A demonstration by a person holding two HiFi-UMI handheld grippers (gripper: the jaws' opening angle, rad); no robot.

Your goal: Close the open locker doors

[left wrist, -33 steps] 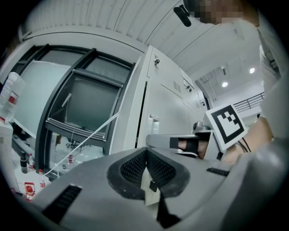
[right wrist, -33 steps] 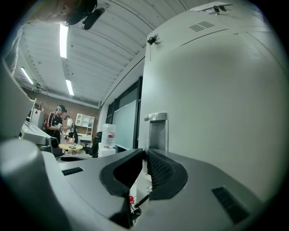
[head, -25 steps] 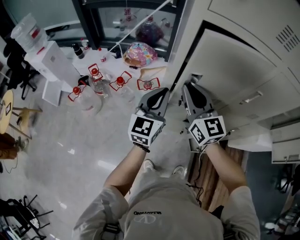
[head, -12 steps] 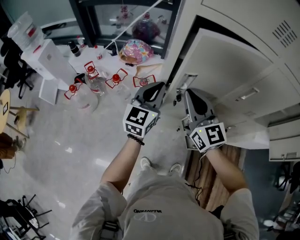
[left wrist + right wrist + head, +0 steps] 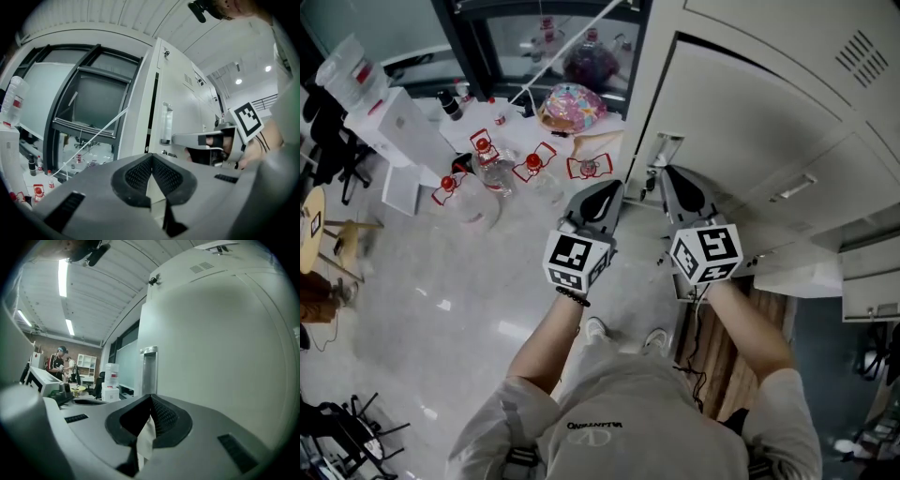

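A white locker door (image 5: 750, 122) stands slightly ajar, with a dark gap along its top edge. Its free edge carries a recessed handle (image 5: 664, 150). My right gripper (image 5: 667, 174) is shut, its tips against the door face just below that handle. In the right gripper view the door (image 5: 220, 343) fills the right side, with the handle (image 5: 149, 371) just above the shut tips (image 5: 151, 399). My left gripper (image 5: 609, 187) is shut and empty, beside the door's free edge. In the left gripper view, its tips (image 5: 151, 157) point at the handle (image 5: 165, 124), where the right gripper (image 5: 177, 139) reaches in.
Several red-capped water jugs (image 5: 487, 159) and a colourful bag (image 5: 572, 105) lie on the floor to the left. A white water dispenser (image 5: 389, 122) stands farther left. Lower locker doors (image 5: 811, 277) stick out at the right. People (image 5: 58, 364) stand far off.
The locker door has swung in toward the lockers and its dark gap has narrowed. My right gripper has followed the door toward its handle edge. The left gripper has hardly moved.
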